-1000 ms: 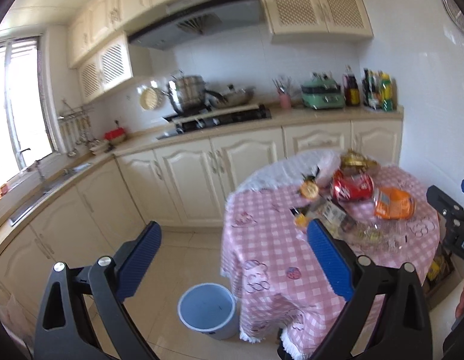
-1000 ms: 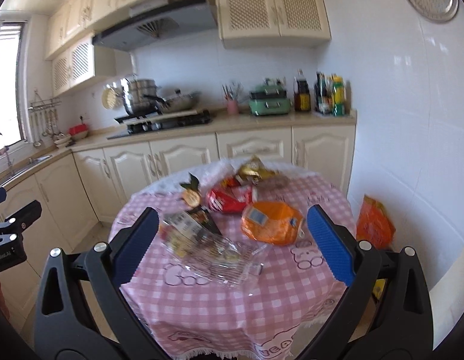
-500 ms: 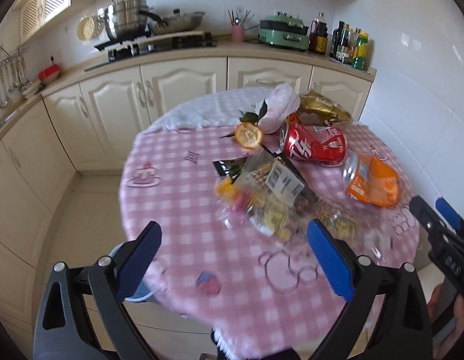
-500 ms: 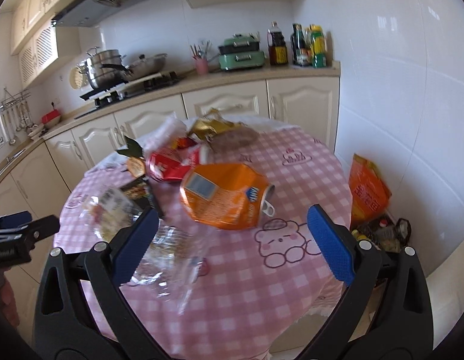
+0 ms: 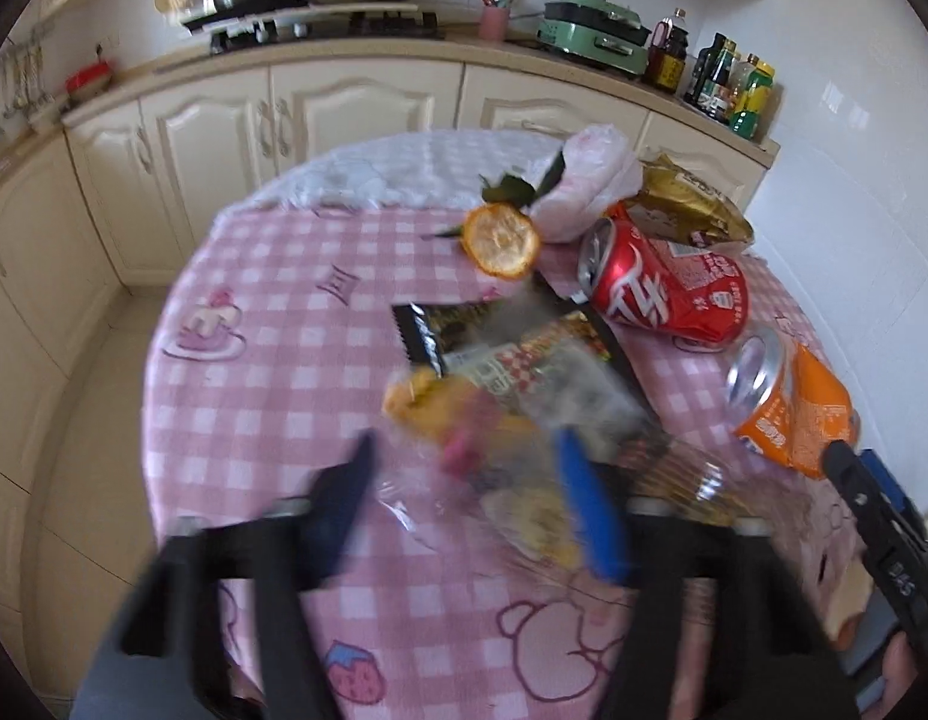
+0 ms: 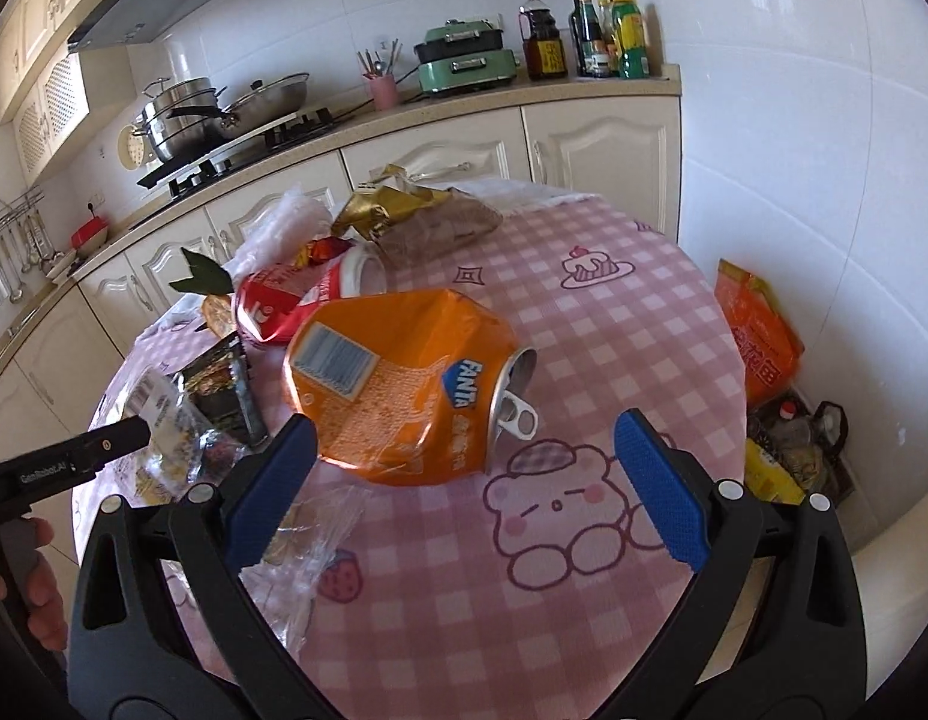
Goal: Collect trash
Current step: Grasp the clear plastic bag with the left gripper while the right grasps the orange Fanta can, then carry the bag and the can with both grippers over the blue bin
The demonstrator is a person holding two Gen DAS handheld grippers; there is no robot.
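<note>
Trash lies on a round table with a pink checked cloth [image 5: 272, 372]. My left gripper [image 5: 469, 492] is blurred by motion, open, its jaws on either side of a clear plastic wrapper pile [image 5: 511, 420]. A crushed red can [image 5: 661, 294], a crushed orange Fanta can [image 5: 793, 408], an orange peel [image 5: 502, 240] and a gold bag [image 5: 685, 204] lie beyond. My right gripper [image 6: 464, 474] is open, just in front of the orange can [image 6: 398, 390], not touching it. The red can [image 6: 296, 300] and wrappers [image 6: 182, 426] lie to its left.
Cream kitchen cabinets [image 5: 356, 114] and a counter with a stove, pots and bottles [image 6: 607, 36] stand behind the table. An orange bag [image 6: 757, 336] and other bags sit on the floor by the tiled wall at right. A white bag [image 5: 589, 180] lies at the table's far side.
Both grippers have come in closer and lower over the table. The left one has narrowed its opening around the wrapper pile; the right one now frames the orange can.
</note>
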